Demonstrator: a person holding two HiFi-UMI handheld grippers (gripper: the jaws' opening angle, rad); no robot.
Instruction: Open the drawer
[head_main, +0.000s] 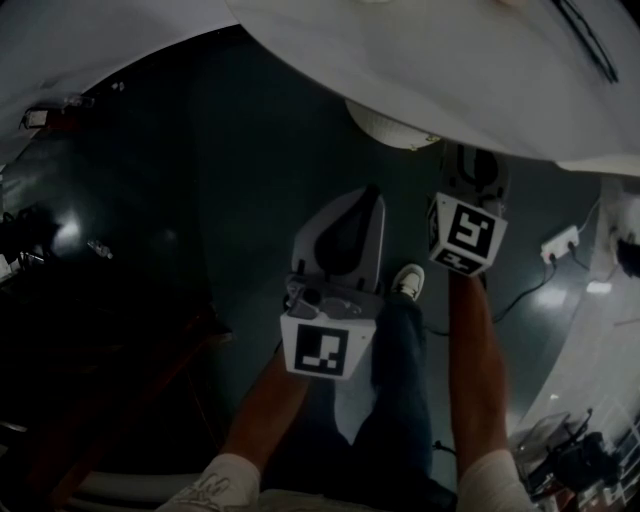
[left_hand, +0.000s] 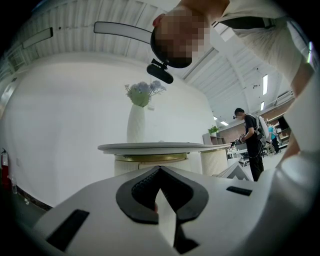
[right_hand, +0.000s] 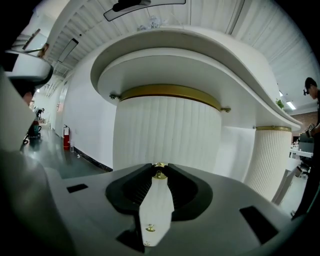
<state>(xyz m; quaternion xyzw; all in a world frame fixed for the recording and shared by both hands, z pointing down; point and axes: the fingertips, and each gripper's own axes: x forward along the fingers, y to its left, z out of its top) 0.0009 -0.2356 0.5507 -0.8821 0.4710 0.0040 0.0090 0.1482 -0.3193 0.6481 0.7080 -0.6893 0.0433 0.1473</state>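
The left gripper (left_hand: 160, 172) points level with its jaws pressed together on nothing. It faces the desk (left_hand: 150, 147) rim and a vase (left_hand: 137, 125) well beyond, so it stands apart from the work.

The right gripper (head_main: 470, 165) is the nearer one. It sits under the overhang of the desk top, tilted slightly down, close to the fluted pedestal (right_hand: 167, 135). Its jaw tips look to be pinching a small brass knob (right_hand: 159, 174) that stands out from the pedestal wall, dead ahead on the gripper's own line. No seam shows in the fluting, so the knob is the only sign of where the drawer lies.

The pull should probably run straight back along the gripper's axis, away from the pedestal and towards the person. The overhang leaves little headroom. Behind is open floor (head_main: 200, 200), though the person's legs (head_main: 400, 380) stand between the two arms. A power strip (head_main: 560, 243) lies further right.
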